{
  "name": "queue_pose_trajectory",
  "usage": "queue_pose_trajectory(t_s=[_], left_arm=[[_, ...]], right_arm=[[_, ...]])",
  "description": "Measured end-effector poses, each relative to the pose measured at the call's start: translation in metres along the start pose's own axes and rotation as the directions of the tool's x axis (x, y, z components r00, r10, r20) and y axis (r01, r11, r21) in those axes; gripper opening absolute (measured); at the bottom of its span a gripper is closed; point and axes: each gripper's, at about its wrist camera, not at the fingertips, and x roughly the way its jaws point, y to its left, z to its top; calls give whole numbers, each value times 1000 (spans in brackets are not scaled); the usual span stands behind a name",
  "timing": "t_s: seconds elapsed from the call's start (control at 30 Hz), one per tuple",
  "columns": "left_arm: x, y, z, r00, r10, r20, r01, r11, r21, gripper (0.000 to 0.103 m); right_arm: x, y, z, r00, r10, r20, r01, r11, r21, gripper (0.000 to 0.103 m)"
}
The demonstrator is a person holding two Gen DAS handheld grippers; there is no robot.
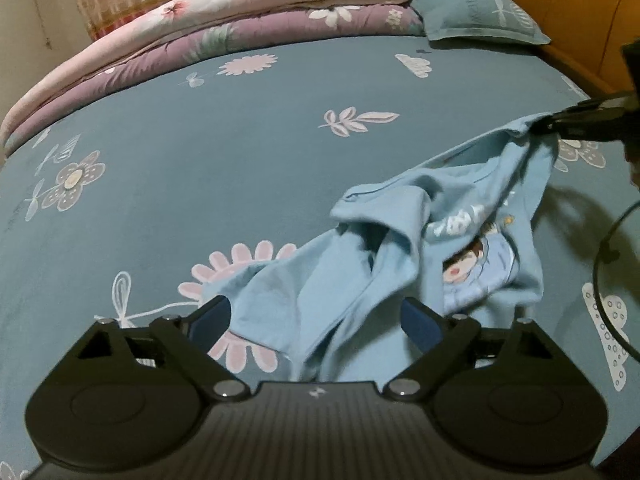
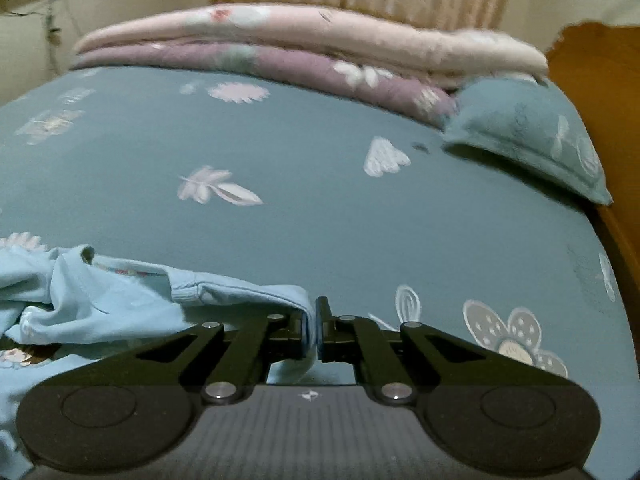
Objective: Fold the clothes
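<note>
A light blue shirt (image 1: 360,276) with a cartoon child print lies crumpled on the teal flowered bed sheet (image 1: 224,152). My left gripper (image 1: 316,312) is open, its blue-padded fingers (image 1: 212,316) spread on either side of the shirt's near part, low over the sheet. My right gripper (image 2: 314,320) is shut on an edge of the shirt (image 2: 120,296), which trails away to the left. In the left wrist view the right gripper (image 1: 544,124) shows at the far right, lifting that corner of the shirt off the bed.
Folded pink and purple floral quilts (image 1: 224,20) are stacked along the far side of the bed. A teal pillow (image 2: 528,132) lies at the back right against an orange wooden headboard (image 2: 600,92). A black cable (image 1: 600,272) loops at the right.
</note>
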Motion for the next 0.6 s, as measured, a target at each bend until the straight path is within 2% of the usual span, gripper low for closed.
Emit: queue_pose_trajectory(t_s=[0.03, 0.17, 0.23, 0.3, 0.43, 0.53, 0.6], left_arm=[[1, -1, 1, 1000, -11, 5, 11, 1000, 7, 80], [4, -5, 4, 997, -69, 25, 68, 997, 35, 76], [5, -6, 6, 994, -100, 36, 98, 994, 51, 67], [7, -8, 10, 989, -141, 50, 137, 988, 74, 64], [13, -10, 19, 970, -235, 64, 226, 967, 118, 57], [20, -13, 27, 951, -306, 53, 294, 942, 164, 56], [29, -15, 31, 943, -330, 34, 317, 927, 201, 56]], right_arm=[[2, 0, -1, 1000, 8, -16, -8, 1000, 16, 7], [-10, 8, -13, 999, 22, -28, -21, 1000, 17, 11], [-22, 10, -20, 999, 20, -26, -20, 999, 26, 11], [-33, 12, -26, 1000, 19, -25, -18, 999, 34, 14], [-55, 18, -40, 1000, 2, -27, 0, 998, 59, 17], [-67, 23, -50, 999, -20, -36, 23, 996, 91, 17], [-71, 28, -55, 999, -30, -43, 35, 993, 116, 17]])
